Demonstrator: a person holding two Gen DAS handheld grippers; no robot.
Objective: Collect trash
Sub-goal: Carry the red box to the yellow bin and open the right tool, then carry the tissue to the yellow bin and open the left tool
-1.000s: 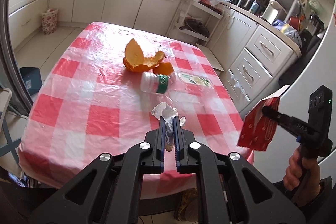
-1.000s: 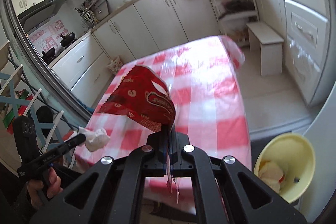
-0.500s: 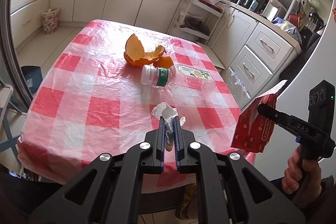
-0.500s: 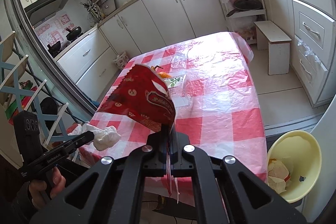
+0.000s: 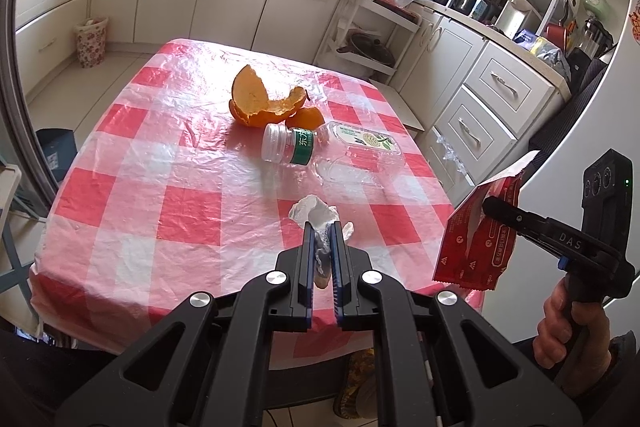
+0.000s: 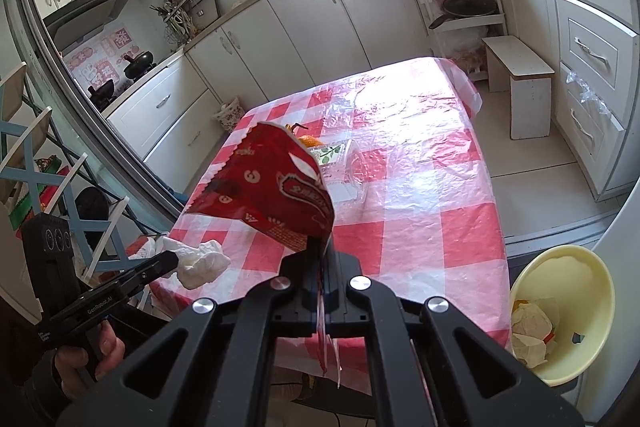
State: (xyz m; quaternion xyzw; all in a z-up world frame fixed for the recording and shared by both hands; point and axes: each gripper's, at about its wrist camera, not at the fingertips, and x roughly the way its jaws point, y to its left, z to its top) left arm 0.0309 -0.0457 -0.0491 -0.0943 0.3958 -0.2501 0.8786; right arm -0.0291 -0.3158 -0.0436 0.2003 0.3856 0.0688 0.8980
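My left gripper (image 5: 322, 227) is shut on a crumpled white tissue (image 5: 316, 215), held above the near edge of the red-checked table (image 5: 160, 187); the tissue also shows in the right wrist view (image 6: 202, 261). My right gripper (image 6: 320, 243) is shut on a red snack wrapper (image 6: 272, 187), held off the table's right side; the wrapper also shows in the left wrist view (image 5: 478, 247). On the table lie orange peels (image 5: 260, 103), a clear plastic bottle (image 5: 320, 147) on its side and a crumpled clear wrapper (image 5: 348, 171). A yellow bin (image 6: 560, 311) with paper trash stands on the floor at right.
White cabinets (image 5: 492, 99) and a shelf rack (image 5: 368, 27) line the right and far walls. A small white stool (image 6: 520, 79) stands beyond the table. A floral basket (image 5: 91, 41) sits on the far floor. Blue chair frames (image 6: 48, 163) stand at left.
Both grippers have pulled back from the table with their loads, so more of the table shows. The red wrapper sits lower in the left wrist view. The bin shows more fully.
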